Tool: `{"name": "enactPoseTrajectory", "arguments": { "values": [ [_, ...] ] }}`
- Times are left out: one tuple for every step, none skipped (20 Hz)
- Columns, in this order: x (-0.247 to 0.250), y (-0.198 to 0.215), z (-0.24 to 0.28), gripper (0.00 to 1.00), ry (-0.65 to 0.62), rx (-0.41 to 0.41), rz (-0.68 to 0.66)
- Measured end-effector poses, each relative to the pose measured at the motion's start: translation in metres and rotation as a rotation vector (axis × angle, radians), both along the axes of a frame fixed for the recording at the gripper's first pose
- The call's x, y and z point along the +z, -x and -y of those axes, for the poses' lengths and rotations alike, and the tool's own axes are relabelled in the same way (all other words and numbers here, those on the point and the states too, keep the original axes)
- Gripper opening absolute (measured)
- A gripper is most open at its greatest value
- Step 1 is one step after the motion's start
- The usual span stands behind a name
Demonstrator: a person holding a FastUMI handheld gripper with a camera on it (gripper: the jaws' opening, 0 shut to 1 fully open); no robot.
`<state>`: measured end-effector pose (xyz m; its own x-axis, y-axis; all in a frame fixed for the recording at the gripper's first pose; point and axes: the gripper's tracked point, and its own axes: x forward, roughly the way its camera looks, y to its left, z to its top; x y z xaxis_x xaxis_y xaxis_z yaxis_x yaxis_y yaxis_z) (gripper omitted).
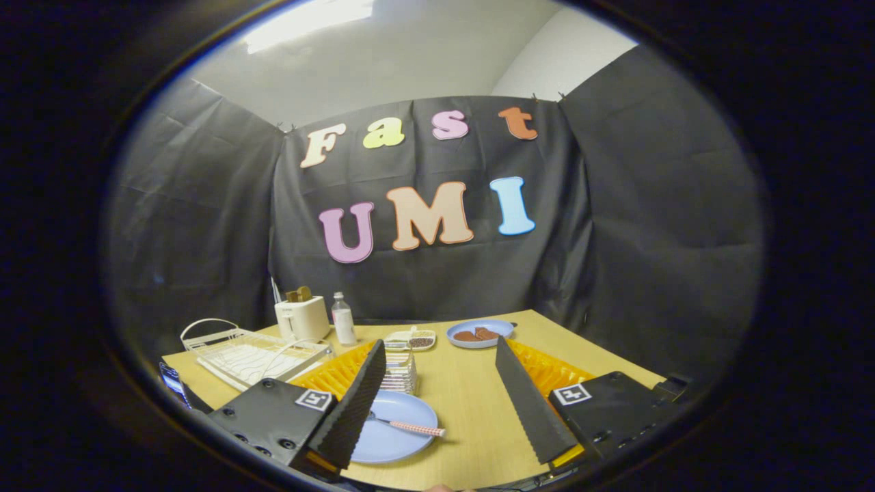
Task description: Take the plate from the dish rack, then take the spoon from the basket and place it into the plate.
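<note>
**Spoon in plate, fingers spread and empty**

Spoon lies in the light-blue plate, checkered handle poking over the plate's right rim. Plate sits on the wooden table, partly behind the left finger. Gripper released, gripping nothing. Basket just behind the plate; white dish rack beyond it, left. Toaster and bottle further back.

A pale blue round plate lies flat on the worktop at the lower left of the frame, partly hidden behind the left finger. A spoon with a pink speckled handle lies across it, handle reaching just over the plate's right rim. The white wire dish rack stands at mid-left. A small clear basket sits just behind the plate.
</note>
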<state>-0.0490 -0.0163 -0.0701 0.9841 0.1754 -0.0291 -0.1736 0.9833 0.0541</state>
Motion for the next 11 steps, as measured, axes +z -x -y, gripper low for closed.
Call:
{"name": "enactPoseTrajectory", "arguments": {
  "values": [
    [-0.0004,0.0017,0.0001,1.00,-0.009,0.005,-0.004],
    [-0.0001,0.0022,-0.0006,1.00,-0.018,0.008,-0.006],
    [0.0003,0.0022,0.0000,1.00,-0.025,0.008,-0.008],
    [-0.0011,0.0019,0.0026,1.00,-0.030,0.004,-0.011],
    [-0.0022,0.0015,0.0042,1.00,-0.033,-0.001,-0.014],
    [-0.0027,0.0011,0.0063,1.00,-0.037,-0.009,-0.015],
    [-0.0035,0.0007,0.0084,1.00,-0.042,-0.015,-0.016],
    [-0.0042,0.0002,0.0083,1.00,-0.048,-0.018,-0.018],
    [-0.0056,0.0007,0.0080,1.00,-0.053,-0.018,-0.023],
    [-0.0067,0.0006,0.0073,1.00,-0.057,-0.017,-0.026],
    [-0.0075,0.0007,0.0067,1.00,-0.059,-0.015,-0.028]
  ]
}}
